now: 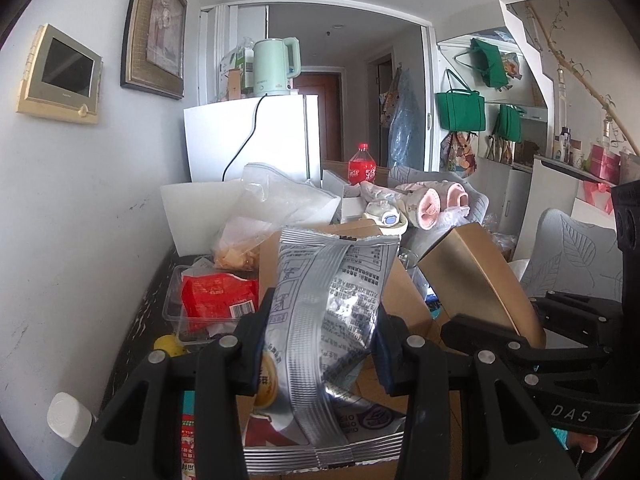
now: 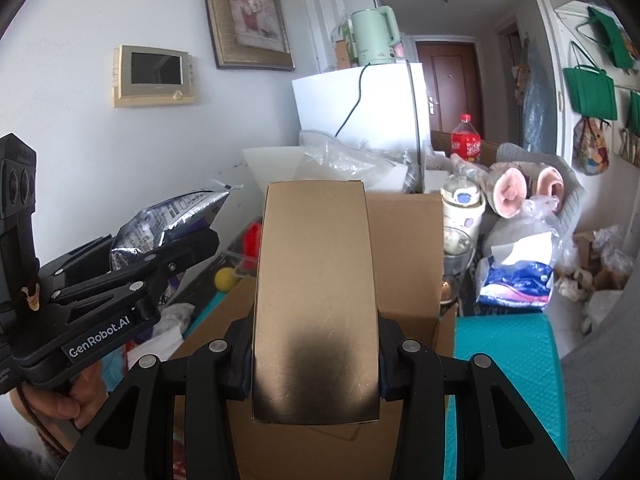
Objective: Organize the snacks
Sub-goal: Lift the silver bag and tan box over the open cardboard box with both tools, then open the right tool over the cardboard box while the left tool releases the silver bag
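Observation:
My left gripper [image 1: 320, 320] is shut on a silver foil snack bag [image 1: 332, 300] and holds it upright above an open cardboard box [image 1: 404, 296]. The same bag [image 2: 168, 220] shows at the left of the right wrist view, clamped in the left gripper [image 2: 168, 248]. My right gripper [image 2: 316, 344] is shut on a gold-brown carton [image 2: 316, 280], held over the cardboard box [image 2: 404, 256]. The carton [image 1: 476, 276] and the right gripper [image 1: 480, 332] show at the right of the left wrist view.
A clear tray with a red snack packet [image 1: 218, 294] and a yellow ball [image 1: 166, 344] lie left of the box. A plastic bag of snacks [image 1: 240, 244], a cola bottle [image 1: 362, 168], pink slippers [image 1: 440, 200] and a white fridge [image 1: 256, 140] stand behind. A teal mat [image 2: 508, 364] lies right.

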Demonstrator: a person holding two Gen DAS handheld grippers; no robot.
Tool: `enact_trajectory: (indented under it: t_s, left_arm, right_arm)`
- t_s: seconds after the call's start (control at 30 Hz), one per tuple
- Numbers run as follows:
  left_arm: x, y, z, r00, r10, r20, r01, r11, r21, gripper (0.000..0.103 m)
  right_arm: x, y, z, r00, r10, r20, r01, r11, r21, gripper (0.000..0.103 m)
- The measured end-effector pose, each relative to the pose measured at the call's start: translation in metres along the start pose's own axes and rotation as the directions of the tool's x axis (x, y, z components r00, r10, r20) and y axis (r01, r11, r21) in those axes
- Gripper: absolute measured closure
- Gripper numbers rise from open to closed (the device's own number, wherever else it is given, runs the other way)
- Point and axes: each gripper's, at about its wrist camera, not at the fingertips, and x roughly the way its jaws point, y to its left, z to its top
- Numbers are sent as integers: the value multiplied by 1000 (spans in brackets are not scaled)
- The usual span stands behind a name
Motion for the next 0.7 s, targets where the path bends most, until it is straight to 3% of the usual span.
enact_trajectory:
  t_s: [0.17,0.23,0.5,0.7]
  left_arm:
    - [22,6,-4,999,25,-45,-25,1000,5,62]
    - [31,8,-6,996,46,-72,-46,999,5,62]
    - [59,12,-18,987,66,-147,-65,998,11,62]
    - [80,17,-28,974,76,-214,-80,997,-7,62]
  right_arm:
    - [24,-11,-11,1000,-12,-20,13,998,59,60]
    - [40,-13,-15,997,-8,-77,13,997,71,60]
    - [73,-19,-30,984,-4,-175,18,997,79,60]
    - [84,-21,-37,971,-75,-225,89,995,53,60]
